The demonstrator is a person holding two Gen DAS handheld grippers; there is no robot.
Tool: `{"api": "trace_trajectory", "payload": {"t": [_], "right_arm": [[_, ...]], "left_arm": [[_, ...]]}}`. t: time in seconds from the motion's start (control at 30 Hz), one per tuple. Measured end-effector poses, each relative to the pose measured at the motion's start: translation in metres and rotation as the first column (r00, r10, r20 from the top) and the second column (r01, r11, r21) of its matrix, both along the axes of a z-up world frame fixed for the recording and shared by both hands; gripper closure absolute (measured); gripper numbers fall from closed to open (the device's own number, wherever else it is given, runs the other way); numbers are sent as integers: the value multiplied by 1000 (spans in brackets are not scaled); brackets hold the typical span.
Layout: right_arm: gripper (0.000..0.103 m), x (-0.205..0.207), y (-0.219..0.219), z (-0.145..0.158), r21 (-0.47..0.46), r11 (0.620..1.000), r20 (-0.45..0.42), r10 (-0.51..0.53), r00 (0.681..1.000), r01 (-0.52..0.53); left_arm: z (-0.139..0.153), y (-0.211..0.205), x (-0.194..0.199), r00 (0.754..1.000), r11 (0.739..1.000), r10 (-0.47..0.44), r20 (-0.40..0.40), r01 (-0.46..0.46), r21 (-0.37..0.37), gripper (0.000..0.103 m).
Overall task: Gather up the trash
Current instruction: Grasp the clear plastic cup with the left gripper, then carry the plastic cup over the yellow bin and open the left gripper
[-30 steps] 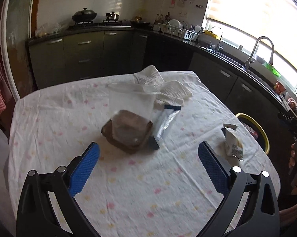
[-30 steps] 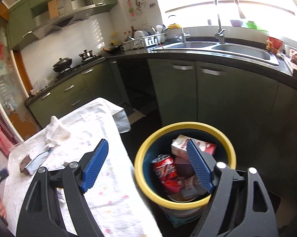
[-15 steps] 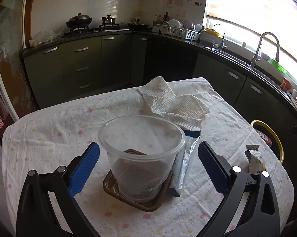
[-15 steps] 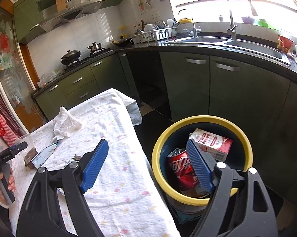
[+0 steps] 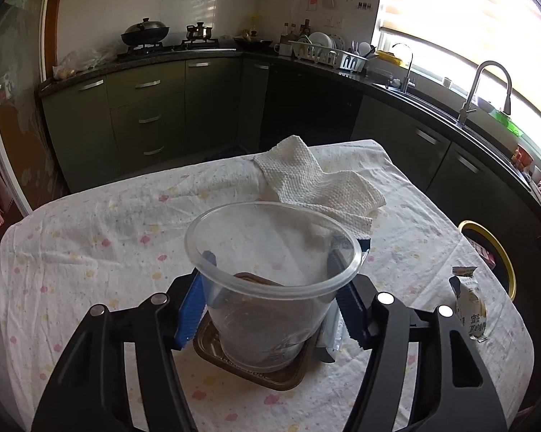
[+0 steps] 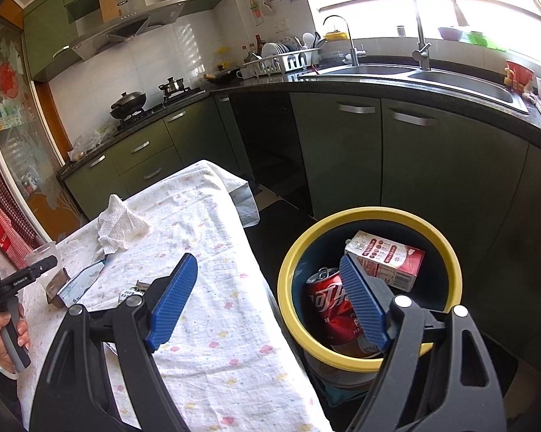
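- The left gripper [image 5: 272, 295] has just been closing its jaws around a clear plastic cup [image 5: 270, 280]; the blue pads [image 5: 191, 309] now sit against the cup's two sides, pinching it below the rim.
- The cup stands upright in a brown tray [image 5: 249, 367], near the middle of the tabletop [image 5: 90, 237].
- A silvery wrapper [image 5: 331, 331] lies just beside the tray, on its right, partly behind the right pad.
- A crumpled white cloth [image 5: 317, 183] lies behind the cup, toward the far edge of the tabletop.
- A small printed packet [image 5: 470, 306] lies near the right edge.
- The right gripper [image 6: 267, 302] hangs with jaws spread wide and nothing between them, over the gap between the table edge and a yellow-rimmed bin [image 6: 371, 216].
- The bin holds a red can [image 6: 333, 306] and a carton [image 6: 385, 262].
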State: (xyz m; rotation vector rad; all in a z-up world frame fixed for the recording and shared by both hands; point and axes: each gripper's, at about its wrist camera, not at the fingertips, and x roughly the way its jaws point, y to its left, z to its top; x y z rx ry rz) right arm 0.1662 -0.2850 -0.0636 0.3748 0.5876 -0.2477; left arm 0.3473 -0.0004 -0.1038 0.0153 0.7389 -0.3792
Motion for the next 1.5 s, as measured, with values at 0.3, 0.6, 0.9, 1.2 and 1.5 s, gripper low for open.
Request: {"api": "trace_trajectory", "payload": {"t": [0.3, 0.6, 0.9, 1.2, 1.5], "right_arm": [[26, -3, -2, -3, 14, 1000, 1, 2, 1000, -2], [26, -14, -13, -2, 27, 1000, 18, -17, 1000, 16], [26, -44, -52, -4, 27, 991, 41, -129, 991, 128], [25, -95, -119, -16, 74, 957, 39, -283, 958, 280], [25, -130, -171, -34, 123, 916, 12, -386, 922, 382]], "left_arm": [[29, -2, -22, 999, 1000, 6, 44, -6, 14, 39], [66, -29, -81, 997, 999, -47, 67, 47, 7, 39], [82, -144, -124, 948, 949, -316, 27, 316, -3, 39], [48, -320, -123, 818, 823, -567, -97, 566, -43, 38], [-15, -446, -97, 764, 786, -609, -212, 617, -37, 36]]}}
